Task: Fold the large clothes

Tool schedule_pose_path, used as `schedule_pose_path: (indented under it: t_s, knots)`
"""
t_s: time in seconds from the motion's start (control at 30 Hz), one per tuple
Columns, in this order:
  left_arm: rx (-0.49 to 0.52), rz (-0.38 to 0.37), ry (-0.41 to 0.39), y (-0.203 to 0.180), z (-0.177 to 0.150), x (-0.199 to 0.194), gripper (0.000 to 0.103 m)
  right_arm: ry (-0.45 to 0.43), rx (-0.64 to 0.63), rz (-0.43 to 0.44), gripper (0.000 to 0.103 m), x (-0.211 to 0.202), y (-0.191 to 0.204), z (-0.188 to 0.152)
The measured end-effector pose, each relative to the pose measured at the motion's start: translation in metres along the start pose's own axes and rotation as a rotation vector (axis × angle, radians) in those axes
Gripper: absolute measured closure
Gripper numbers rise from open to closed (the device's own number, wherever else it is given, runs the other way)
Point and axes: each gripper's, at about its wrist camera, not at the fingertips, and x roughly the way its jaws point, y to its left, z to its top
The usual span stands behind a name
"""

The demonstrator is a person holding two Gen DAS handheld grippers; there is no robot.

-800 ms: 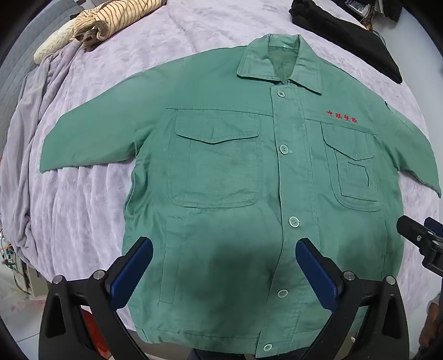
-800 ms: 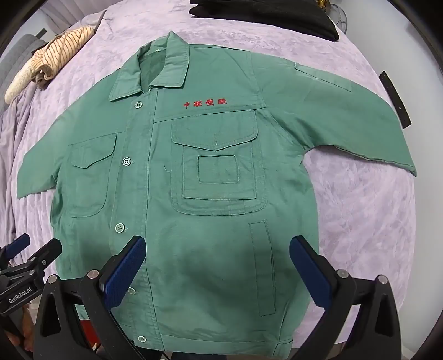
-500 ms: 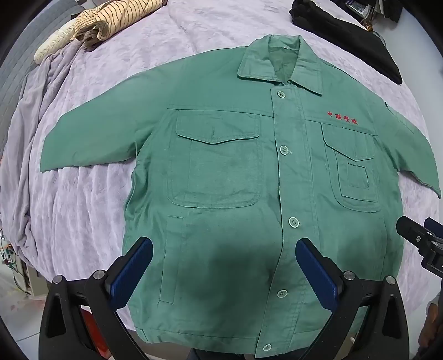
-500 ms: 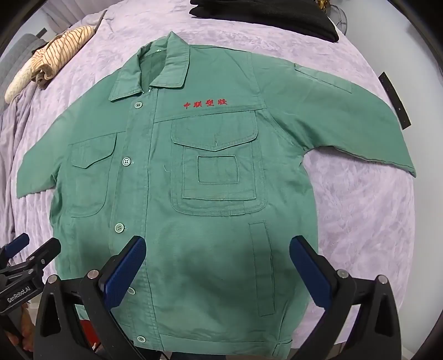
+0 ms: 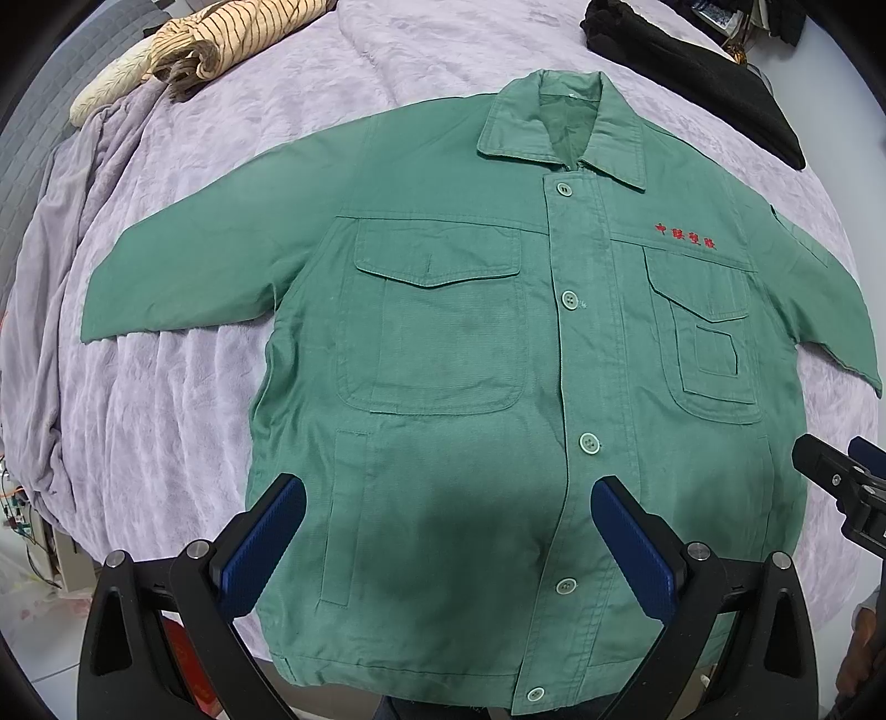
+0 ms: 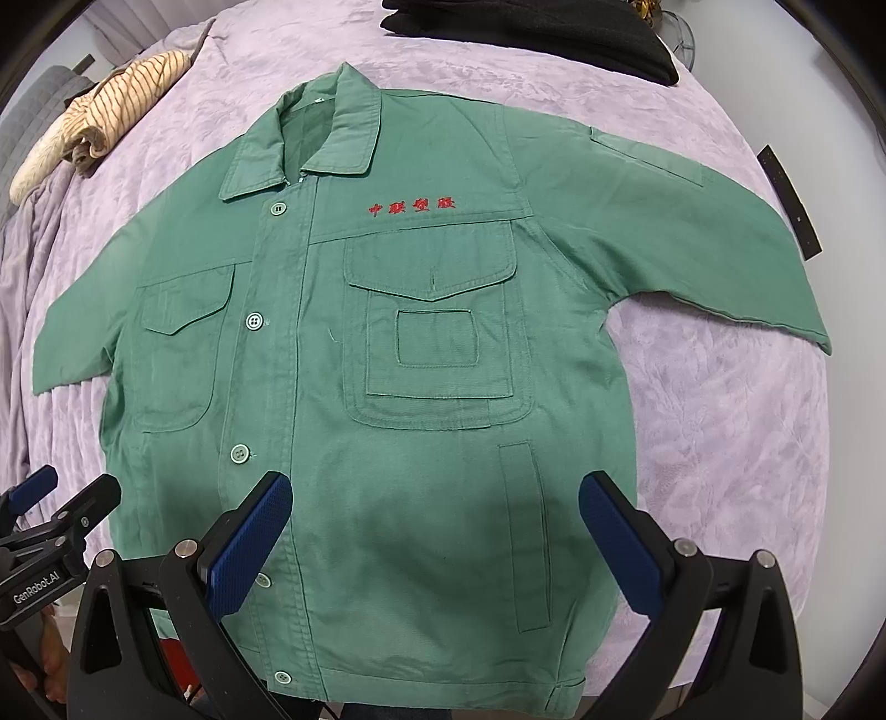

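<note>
Bedspread [image 5: 166, 399] — both tongs [image 5: 448, 531] [image 6: 437, 531] wide, empty

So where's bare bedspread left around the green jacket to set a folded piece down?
Free lilac bedspread lies below the green button-up jacket's sleeves: right side and left. Crowded at the far edge: striped beige garment, black folded clothing.

Bed [image 5: 183, 421] in front of me, covered by a lilac blanket [image 6: 720, 421]. Green jacket [image 5: 470, 443] lies flat, buttoned, sleeves spread, collar at far side. Striped beige garment [image 5: 221, 39] bunched at far left corner. Black folded clothing [image 6: 531, 27] at far right edge.
</note>
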Motion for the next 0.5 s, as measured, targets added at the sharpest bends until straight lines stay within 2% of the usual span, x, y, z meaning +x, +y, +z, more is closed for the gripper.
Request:
schedule_pose_path:
  t_s: [0.5]
  knots:
    - [0.0,0.003,0.0,0.0,-0.0002,-0.0001,0.0,0.0,-0.004,-0.002,0.0,0.0001,0.0013,-0.0009]
